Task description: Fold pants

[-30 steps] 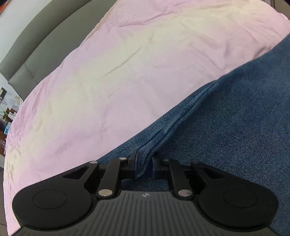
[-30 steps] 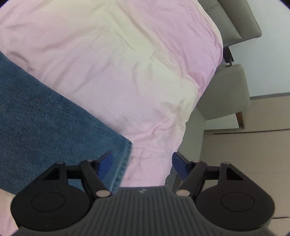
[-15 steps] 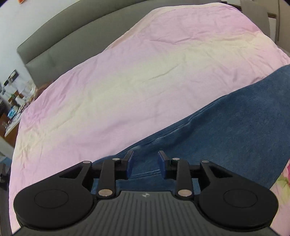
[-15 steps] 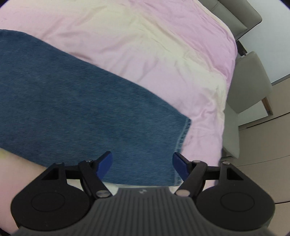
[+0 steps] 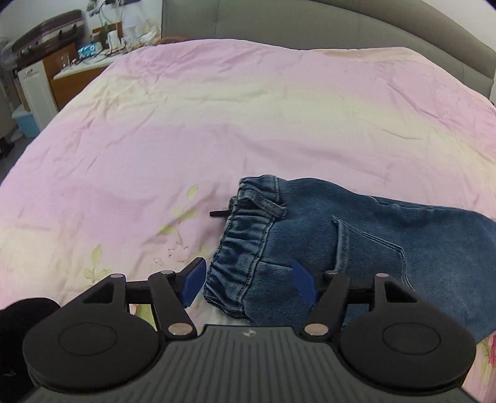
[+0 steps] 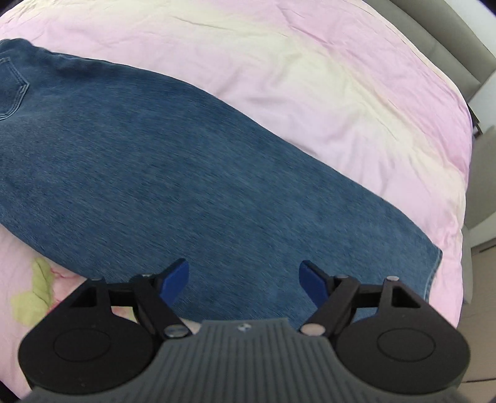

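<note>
Blue denim pants [image 5: 356, 245] lie flat on the pink bed cover, folded lengthwise. In the left wrist view the gathered elastic waistband [image 5: 245, 245] faces my left gripper [image 5: 249, 280], which is open and empty just above the waistband's near corner. A back pocket [image 5: 369, 245] shows to the right. In the right wrist view the leg of the pants [image 6: 201, 186] runs from upper left to the hem [image 6: 434, 269] at the right. My right gripper [image 6: 245, 282] is open and empty above the lower leg.
The pink and cream bed cover [image 5: 217, 124] spreads wide around the pants. A grey headboard [image 5: 341, 28] stands behind. A bedside cabinet with clutter [image 5: 62, 65] is at the far left. The bed's right edge [image 6: 462, 217] drops off beside the hem.
My left gripper let go of the denim fold, opened wide and pulled back to the waistband end. My right gripper stayed open and drew back over the lower leg.
</note>
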{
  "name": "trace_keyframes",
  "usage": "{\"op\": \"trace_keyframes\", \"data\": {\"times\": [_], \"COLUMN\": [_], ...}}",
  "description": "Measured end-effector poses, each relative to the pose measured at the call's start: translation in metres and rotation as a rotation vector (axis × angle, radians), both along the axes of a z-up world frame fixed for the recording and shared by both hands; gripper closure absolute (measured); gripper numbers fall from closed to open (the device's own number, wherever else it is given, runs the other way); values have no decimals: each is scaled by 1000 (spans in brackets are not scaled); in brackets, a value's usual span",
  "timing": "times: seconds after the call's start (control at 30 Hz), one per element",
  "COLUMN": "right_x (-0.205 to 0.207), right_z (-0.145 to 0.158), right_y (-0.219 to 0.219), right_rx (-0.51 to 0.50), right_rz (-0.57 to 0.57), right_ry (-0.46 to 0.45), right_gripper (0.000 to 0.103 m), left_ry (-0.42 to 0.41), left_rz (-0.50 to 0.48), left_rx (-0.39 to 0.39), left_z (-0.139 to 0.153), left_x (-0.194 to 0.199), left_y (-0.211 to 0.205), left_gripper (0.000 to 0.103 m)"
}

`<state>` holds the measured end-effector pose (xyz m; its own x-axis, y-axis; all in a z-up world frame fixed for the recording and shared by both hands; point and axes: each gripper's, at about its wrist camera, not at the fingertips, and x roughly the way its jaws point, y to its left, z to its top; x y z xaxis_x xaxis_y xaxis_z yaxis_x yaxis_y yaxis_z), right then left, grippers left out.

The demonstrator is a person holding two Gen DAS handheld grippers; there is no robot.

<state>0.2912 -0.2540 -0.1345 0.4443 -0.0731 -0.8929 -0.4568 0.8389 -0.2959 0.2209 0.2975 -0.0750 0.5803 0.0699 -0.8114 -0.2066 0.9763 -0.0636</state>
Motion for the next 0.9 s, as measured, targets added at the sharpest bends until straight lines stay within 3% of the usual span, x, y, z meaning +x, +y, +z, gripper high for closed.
{"op": "trace_keyframes", "data": {"times": [0.23,0.4,0.47,0.5,0.6,0.7,0.83,0.9], "right_x": [20,37,43,46,53,58,59,56], "right_z": [-18,-33,-39,-42,-49,-53,-51,-48], "right_y": [45,64,70,73,79,83,84,85], "right_rx": [-107,-177,-198,-205,-225,-229,-228,-223], "right_rz": [77,103,113,118,136,150,158,155], "right_ry": [-3,8,14,17,18,16,-7,-26], "right_gripper": [25,25,24,23,21,20,20,20], "left_ry": [-47,-13,12,22,20,-41,-126,-113], "left_rz": [56,35,15,4,1,-37,-46,-42], "left_rx": [-203,-291,-318,-325,-250,-173,-129,-104], "left_z": [-30,-54,-63,-65,-60,-39,-10,-12], "left_x": [40,77,87,90,89,75,67,78], "left_y": [36,44,44,42,30,17,10,8], "left_gripper": [23,22,30,42,52,67,70,70]}}
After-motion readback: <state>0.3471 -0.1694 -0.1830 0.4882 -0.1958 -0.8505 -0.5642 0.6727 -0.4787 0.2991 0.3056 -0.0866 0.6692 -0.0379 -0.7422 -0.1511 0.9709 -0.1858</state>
